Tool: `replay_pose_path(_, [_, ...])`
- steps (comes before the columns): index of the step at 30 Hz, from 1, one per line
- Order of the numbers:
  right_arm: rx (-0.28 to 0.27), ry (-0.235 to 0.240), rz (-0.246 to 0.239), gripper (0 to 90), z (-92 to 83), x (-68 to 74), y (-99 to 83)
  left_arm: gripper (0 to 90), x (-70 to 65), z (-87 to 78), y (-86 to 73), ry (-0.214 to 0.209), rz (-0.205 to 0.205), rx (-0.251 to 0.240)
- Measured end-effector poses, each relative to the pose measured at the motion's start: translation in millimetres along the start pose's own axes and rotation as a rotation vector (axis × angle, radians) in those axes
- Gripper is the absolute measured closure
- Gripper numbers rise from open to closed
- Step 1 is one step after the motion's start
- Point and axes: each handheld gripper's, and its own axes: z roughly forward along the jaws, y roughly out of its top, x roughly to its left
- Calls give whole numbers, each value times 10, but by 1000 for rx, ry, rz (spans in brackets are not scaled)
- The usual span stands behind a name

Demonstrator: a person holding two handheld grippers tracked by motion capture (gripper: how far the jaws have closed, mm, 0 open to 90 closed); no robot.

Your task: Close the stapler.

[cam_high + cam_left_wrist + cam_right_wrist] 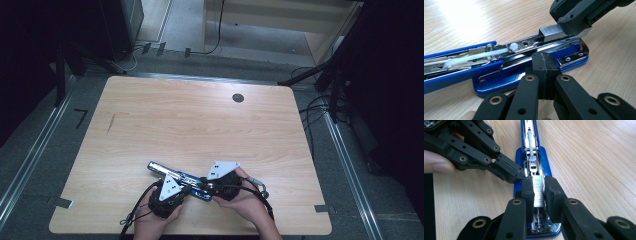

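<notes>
Low centre of the high view, near the desk (150, 125) front edge: opened blue stapler (172, 175), long axis slanting from upper left to lower right, lid swung back toward upper left. Left of it, left tool (184, 190) clamped fully shut with nothing between its pads, tips pressing the stapler's base from the side, apparently steadying it. Right of it, right tool (204, 184) closed on a silver strip of staples (538, 191), poised directly over the open magazine channel (532, 167) and in line with it. Strip's length parallel to the channel, white pusher rod (477, 56) farther up the track. Judged next: strip lowered straight into the channel. Lower end of the strip masked by the right tool's pads; seating depth hard to make out.
</notes>
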Motion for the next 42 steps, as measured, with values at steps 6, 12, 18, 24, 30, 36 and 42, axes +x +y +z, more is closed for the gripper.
replay_pose_path(6, [-3, 0, -10, 797, 3, -4, -5, 900, 0, 0, 0, 0, 0, 0])
replay_pose_path(12, [5, -8, -31, 797, 17, -2, -19, 900, 0, 0, 0, 0, 1, 0])
replay_pose_path(18, [-5, -5, -27, 797, 2, -5, -13, 900, 0, 0, 0, -1, 1, 0])
replay_pose_path(24, [-16, 2, -23, 797, -28, 4, 2, 900, 0, 1, 0, 0, 1, -1])
replay_pose_path(30, [-8, 3, -28, 798, -19, 9, 1, 900, -1, 0, 0, 0, 0, -1])
replay_pose_path(36, [0, 3, -30, 797, -2, 6, -8, 900, 0, 0, 0, 0, 0, 0])
replay_pose_path(42, [4, -1, -35, 797, 6, 3, -12, 900, 0, 0, 0, 0, 0, 0])
